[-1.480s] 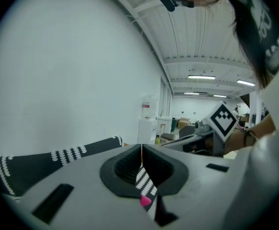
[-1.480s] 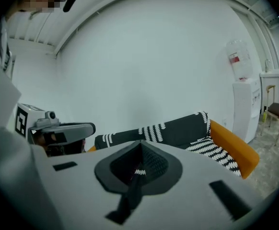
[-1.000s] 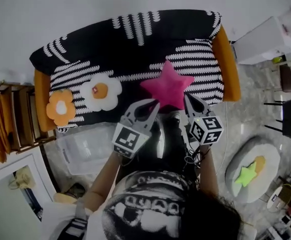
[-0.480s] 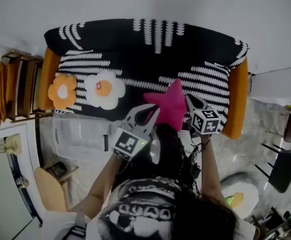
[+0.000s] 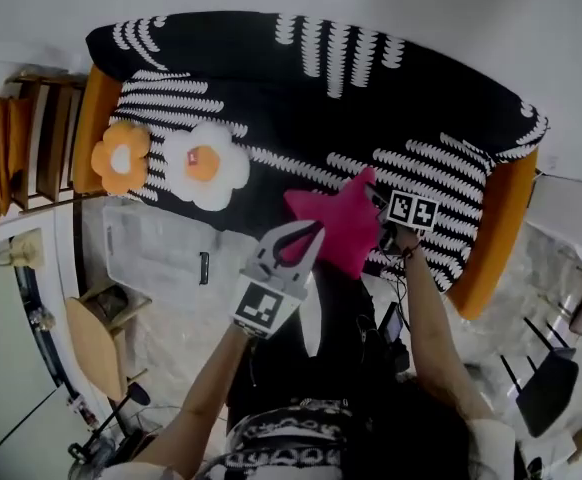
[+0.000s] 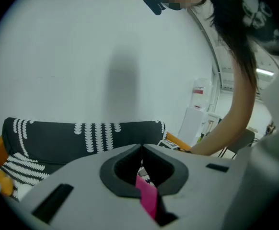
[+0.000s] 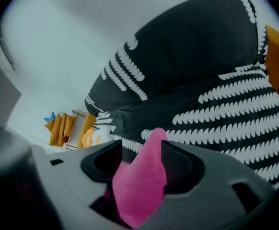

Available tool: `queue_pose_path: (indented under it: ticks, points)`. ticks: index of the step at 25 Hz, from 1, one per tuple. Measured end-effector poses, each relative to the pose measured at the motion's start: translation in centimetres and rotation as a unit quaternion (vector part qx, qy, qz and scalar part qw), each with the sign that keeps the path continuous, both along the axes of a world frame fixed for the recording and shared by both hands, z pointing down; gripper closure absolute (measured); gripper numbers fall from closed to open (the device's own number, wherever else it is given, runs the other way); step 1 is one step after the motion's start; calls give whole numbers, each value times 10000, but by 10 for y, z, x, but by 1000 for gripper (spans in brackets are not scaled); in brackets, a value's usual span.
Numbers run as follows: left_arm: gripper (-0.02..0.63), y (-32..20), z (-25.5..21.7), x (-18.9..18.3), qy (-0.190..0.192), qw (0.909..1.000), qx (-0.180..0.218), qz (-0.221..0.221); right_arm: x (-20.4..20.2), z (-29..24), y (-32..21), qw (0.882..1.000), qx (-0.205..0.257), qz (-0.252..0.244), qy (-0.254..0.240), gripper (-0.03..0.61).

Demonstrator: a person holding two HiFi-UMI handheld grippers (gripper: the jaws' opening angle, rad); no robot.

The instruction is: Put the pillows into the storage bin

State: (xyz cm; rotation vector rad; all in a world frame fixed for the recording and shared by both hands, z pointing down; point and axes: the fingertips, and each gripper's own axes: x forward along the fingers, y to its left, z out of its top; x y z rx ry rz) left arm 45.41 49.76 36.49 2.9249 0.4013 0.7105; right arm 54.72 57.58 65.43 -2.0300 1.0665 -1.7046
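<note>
A pink star pillow (image 5: 343, 230) hangs at the front edge of the black-and-white sofa (image 5: 371, 78), between my two grippers. My left gripper (image 5: 307, 236) is shut on one thin tip of the pink star pillow (image 6: 148, 198), its jaws meeting around it (image 6: 141, 151). My right gripper (image 5: 383, 208) is at the star's right side. Its jaws are opening and stand apart, with a pink point (image 7: 139, 186) lying loosely between them (image 7: 144, 150). A white flower pillow (image 5: 206, 165) and an orange flower pillow (image 5: 121, 156) lie on the seat's left end. The clear storage bin (image 5: 121, 238) sits on the floor below them.
The sofa has orange arms (image 5: 496, 228). A wooden rack with orange cushions (image 5: 21, 148) stands left of it. A wooden stool (image 5: 96, 343) is near the bin's lower left. Black chair legs (image 5: 546, 388) show at the lower right.
The star pillow has come off the middle of the seat to the sofa's front edge and is tilted. Both grippers moved with it, and the head view swung left toward the bin.
</note>
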Motion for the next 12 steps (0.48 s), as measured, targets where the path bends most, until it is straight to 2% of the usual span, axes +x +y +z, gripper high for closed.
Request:
queue_pose_path:
  ticks: [3, 5, 8, 12]
  points:
    - [606, -8, 20, 4, -246, 9995, -1, -200, 3, 46, -9, 9990, -272, -151, -328, 269]
    - [606, -14, 29, 3, -423, 9983, -84, -400, 2, 68, -15, 9976, -383, -257, -508, 245]
    - [606, -19, 41, -1, -654, 9956, -204, -642, 0, 89, -22, 9956, -531, -440, -639, 252]
    - [606, -27, 48, -5, -736, 9933, -204, -872, -3, 94, -26, 9931, -745, -742, -511, 334]
